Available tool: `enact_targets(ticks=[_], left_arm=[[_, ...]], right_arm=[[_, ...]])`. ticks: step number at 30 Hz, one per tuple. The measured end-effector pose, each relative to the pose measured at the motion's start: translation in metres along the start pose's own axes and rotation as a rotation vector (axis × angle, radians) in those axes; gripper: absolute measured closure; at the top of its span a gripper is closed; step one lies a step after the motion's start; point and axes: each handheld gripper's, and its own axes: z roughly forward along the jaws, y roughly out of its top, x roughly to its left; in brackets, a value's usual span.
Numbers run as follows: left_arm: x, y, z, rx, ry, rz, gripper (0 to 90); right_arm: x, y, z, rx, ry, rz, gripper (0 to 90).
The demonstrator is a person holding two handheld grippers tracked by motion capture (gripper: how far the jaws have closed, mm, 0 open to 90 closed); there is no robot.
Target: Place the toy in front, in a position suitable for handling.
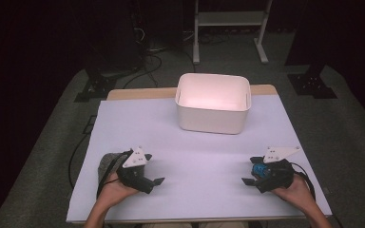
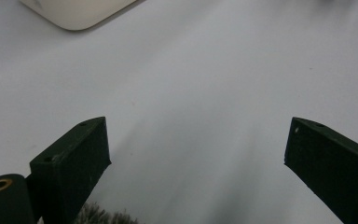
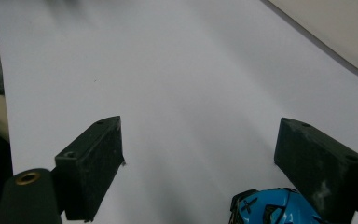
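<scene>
My left gripper (image 1: pixel 153 168) rests on the white table sheet (image 1: pixel 195 147) at the near left, jaws wide open with nothing between them (image 2: pixel 196 149). A grey fuzzy thing (image 1: pixel 108 161) lies just behind it, under the hand; its fringe (image 2: pixel 102 217) peeks in by the base of the left jaw. At the near right my right gripper (image 1: pixel 250 171) also stands open (image 3: pixel 198 149). A blue thing with black markings (image 1: pixel 259 168) lies low between its jaws near their base (image 3: pixel 275 207), close to one jaw, and no pad presses on it.
A white rectangular bin (image 1: pixel 212 121) stands at the back centre of the table, its corner also visible (image 2: pixel 74 11) (image 3: pixel 340 32). Beyond the table are grey carpet, cables (image 1: pixel 145 61), black stand feet (image 1: pixel 311 83) and a white metal frame (image 1: pixel 230 21).
</scene>
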Motion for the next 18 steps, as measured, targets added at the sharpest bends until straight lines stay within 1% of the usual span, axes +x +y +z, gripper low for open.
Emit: enact_targets(ticks=[6,9,11,18], left_arm=[[0.000,0.000,0.001,0.005,-0.006,-0.006,5.8],[0.000,0.000,0.001,0.010,-0.011,-0.008,5.8],[0.000,0.000,0.002,0.019,-0.014,-0.001,5.8],[-0.001,-0.001,0.001,0.022,-0.025,0.007,5.8]], right_arm=[[0.001,0.002,-0.004,-0.014,0.006,-0.005,14.0],[0.001,0.002,-0.007,-0.020,0.001,-0.010,14.0],[0.000,0.002,-0.008,-0.018,-0.002,-0.008,14.0],[-0.007,0.000,-0.018,-0.035,-0.028,0.015,14.0]])
